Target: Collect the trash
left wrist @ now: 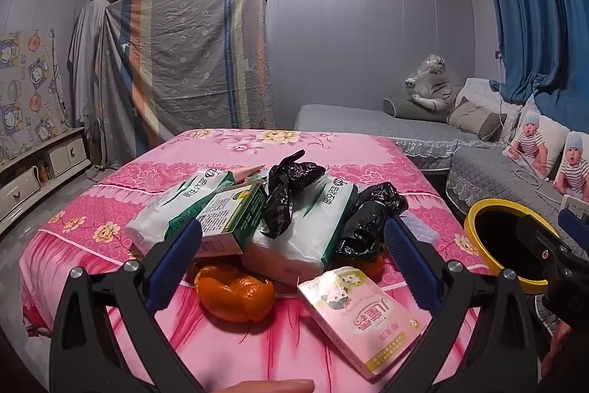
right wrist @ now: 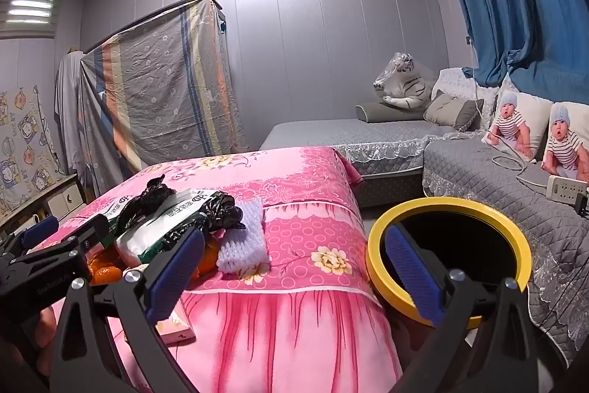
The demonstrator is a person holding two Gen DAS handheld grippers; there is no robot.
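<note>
Trash lies in a heap on the pink flowered cloth (left wrist: 221, 150): orange peel (left wrist: 235, 293), a pink carton (left wrist: 364, 315), a green carton (left wrist: 232, 216), two white tissue packs (left wrist: 305, 231), two crumpled black bags (left wrist: 287, 190) and, in the right wrist view, a white foam net (right wrist: 243, 238). My left gripper (left wrist: 291, 264) is open and empty, just above the peel and tissue pack. My right gripper (right wrist: 294, 271) is open and empty, over the table's right edge. The yellow-rimmed black bin (right wrist: 449, 253) stands right of the table; it also shows in the left wrist view (left wrist: 504, 245).
A grey quilted sofa (right wrist: 478, 164) with baby-print cushions, a power strip (right wrist: 567, 188) and a cable runs along the right. A plush tiger (right wrist: 401, 87) sits at its far end. A sheet-covered rack (left wrist: 184, 61) stands at the back, a low cabinet (left wrist: 36, 172) at the left.
</note>
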